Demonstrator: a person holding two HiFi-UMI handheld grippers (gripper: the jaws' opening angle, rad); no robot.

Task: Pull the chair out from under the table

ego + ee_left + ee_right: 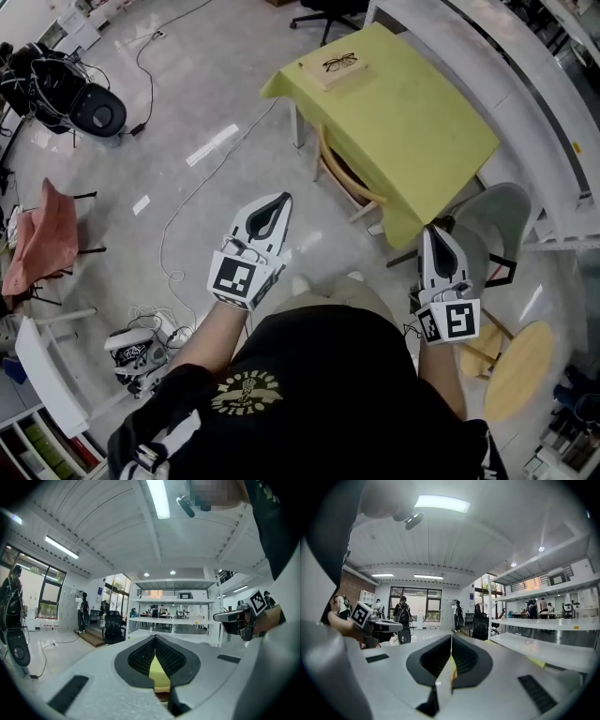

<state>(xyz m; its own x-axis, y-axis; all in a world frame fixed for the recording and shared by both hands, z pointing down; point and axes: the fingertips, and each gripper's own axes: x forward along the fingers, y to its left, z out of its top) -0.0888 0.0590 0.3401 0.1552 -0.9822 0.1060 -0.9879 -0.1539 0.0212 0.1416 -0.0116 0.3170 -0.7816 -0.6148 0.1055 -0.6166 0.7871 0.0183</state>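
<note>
**A:** Jaw state?

**B:** Left gripper (pixel 155 644): pads together, nothing between them. The yellow showing in the slit is the table beyond. Right gripper (pixel 451 641): also closed and empty.

**A:** Where is the chair relative to them?

**B:** In the head view the wooden chair (pixel 345 176) is tucked under the near edge of the yellow-covered table (pixel 412 112). Only its curved back rail and part of a leg show. It lies ahead of both grippers and roughly between their lines, near the left tip but apart from it. Neither gripper touches it. The grey chair (pixel 502 220) at the right is a different one.

**A:** How will it handle?

**B:** My judgement: a stiff wooden frame of moderate weight, not fragile. The rounded rail looks smooth and could slip in the pads. The glossy floor (pixel 216 141) should let the legs slide.

**A:** Where to grip it?

**B:** On the top back rail, one gripper either side of its middle. The jaws must open first. Pull level, clear of the hanging cloth edge, because the glasses (pixel 339 63) sit on a box (pixel 330 77) on the table.
</note>
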